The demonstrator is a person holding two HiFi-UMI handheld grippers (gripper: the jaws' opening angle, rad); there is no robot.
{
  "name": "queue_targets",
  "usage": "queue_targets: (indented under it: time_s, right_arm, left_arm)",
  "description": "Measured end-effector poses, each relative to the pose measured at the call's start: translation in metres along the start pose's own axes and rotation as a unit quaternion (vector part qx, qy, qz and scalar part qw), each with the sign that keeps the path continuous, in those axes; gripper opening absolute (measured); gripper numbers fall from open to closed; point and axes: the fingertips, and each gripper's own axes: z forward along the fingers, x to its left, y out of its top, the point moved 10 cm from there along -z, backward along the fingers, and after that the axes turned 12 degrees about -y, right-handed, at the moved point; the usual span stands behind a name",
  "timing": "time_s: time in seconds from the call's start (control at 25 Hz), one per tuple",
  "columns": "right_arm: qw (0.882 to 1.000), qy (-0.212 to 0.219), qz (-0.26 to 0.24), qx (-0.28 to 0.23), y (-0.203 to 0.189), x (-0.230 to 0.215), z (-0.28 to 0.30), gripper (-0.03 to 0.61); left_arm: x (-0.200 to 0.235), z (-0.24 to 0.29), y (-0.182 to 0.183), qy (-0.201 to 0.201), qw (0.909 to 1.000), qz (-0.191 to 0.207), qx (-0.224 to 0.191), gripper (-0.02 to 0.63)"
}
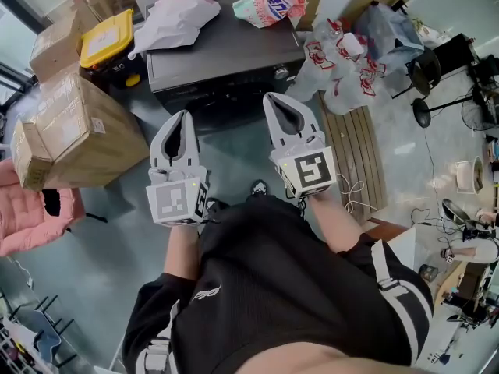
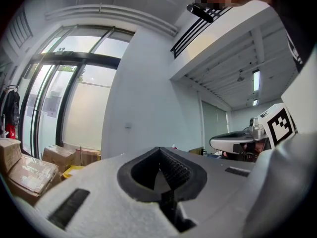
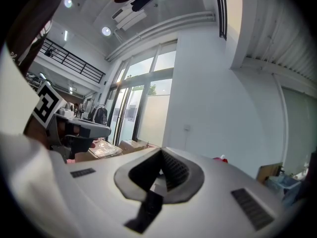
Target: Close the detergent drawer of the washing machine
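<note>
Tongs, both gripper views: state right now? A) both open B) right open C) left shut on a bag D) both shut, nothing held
D: the left tongs and right tongs each show their jaws closed together with nothing between them, in front of the washing machine.

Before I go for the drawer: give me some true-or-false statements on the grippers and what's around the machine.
1. The left hand-held gripper and right hand-held gripper are both shut and empty. True.
2. A pink printed bag lies on the washing machine. True.
3. The yellow-lidded box stands right of the machine in the head view. False: left.
4. The left hand-held gripper holds the white plastic bag. False: it lies on the machine.
</note>
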Motion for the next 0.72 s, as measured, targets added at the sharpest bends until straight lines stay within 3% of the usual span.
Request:
queue_targets:
  time_s: [0.72]
  right_arm:
    - [1.000, -0.018, 0.002, 0.006, -0.008, -0.028, -0.018, 0.005]
  left_arm:
    - [-0.025, 0.019, -0.003, -0.019, 0.9998, -0.002, 0.000, 0.006]
